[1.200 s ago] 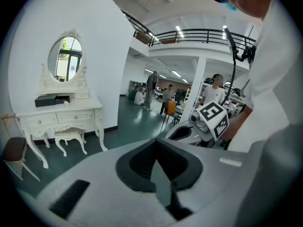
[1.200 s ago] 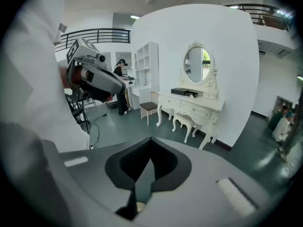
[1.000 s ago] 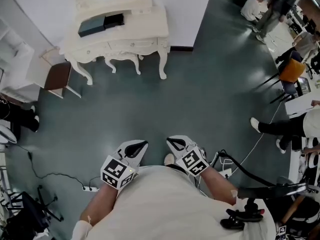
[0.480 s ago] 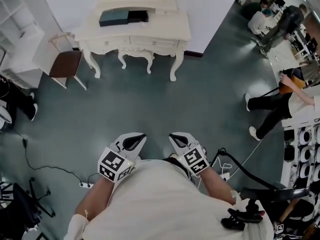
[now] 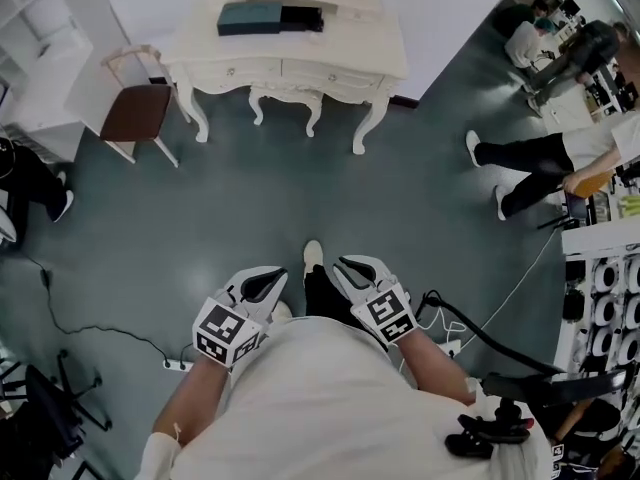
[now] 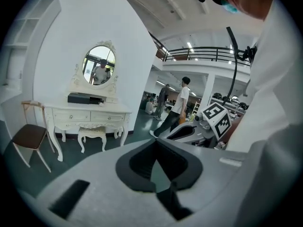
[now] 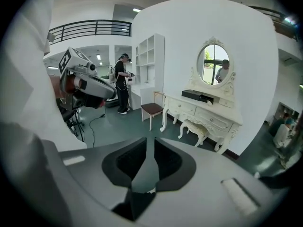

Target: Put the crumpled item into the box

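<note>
Bottom centre of head view: left gripper (image 5: pixel 275 276) pinched shut, empty; right gripper (image 5: pixel 345 266) just been opening, a crack apart, empty. No crumpled item visible anywhere; dark box (image 5: pixel 270 17) on dressing table (image 5: pixel 300 56), top centre. Risks: reaching box empty-handed, item unlocated; clipping chair (image 5: pixel 133 113) beside it.

Readable text: none in any view
Left marker cube (image 5: pixel 226 330): lower left of centre in the head view, black-and-white square pattern, no letters or numbers
Right marker cube (image 5: pixel 388 314): lower centre, same kind of pattern
Dark box (image 5: pixel 270 16): top centre, no print legible
</note>
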{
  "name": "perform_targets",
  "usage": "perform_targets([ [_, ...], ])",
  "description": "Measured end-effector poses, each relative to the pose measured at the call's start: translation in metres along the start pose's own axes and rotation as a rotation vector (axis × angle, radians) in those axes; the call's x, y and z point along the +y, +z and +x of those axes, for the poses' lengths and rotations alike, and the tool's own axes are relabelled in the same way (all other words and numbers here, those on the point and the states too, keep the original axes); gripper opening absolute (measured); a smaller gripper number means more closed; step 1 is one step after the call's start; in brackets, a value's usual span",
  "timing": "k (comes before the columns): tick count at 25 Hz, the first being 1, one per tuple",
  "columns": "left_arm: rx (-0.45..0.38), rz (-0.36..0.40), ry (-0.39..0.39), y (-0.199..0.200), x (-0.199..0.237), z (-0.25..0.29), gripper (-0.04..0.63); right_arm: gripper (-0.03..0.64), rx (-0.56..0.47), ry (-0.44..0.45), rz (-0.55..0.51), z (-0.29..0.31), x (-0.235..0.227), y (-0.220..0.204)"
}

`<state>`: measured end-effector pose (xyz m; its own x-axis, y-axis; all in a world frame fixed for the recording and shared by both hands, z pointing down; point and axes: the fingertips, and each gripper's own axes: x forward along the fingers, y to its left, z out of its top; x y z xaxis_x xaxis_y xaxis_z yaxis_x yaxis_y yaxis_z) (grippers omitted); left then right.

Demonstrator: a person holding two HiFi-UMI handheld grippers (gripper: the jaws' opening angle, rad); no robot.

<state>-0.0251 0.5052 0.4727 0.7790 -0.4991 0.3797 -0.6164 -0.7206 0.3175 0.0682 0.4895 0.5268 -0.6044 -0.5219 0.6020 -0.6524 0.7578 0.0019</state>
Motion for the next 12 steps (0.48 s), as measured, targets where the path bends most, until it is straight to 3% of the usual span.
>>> perform_targets([
  [6,-0.007,-0.002,0.042,0.043,0.064,0.03,0.003,0.048,-0.023,0.034,-0.007,0.062,-0.06,0.04],
  [12,0.028,0.031,0.078,0.105,0.13,0.086,0.006,0.048,-0.066,0.077,-0.051,0.122,-0.151,0.101],
])
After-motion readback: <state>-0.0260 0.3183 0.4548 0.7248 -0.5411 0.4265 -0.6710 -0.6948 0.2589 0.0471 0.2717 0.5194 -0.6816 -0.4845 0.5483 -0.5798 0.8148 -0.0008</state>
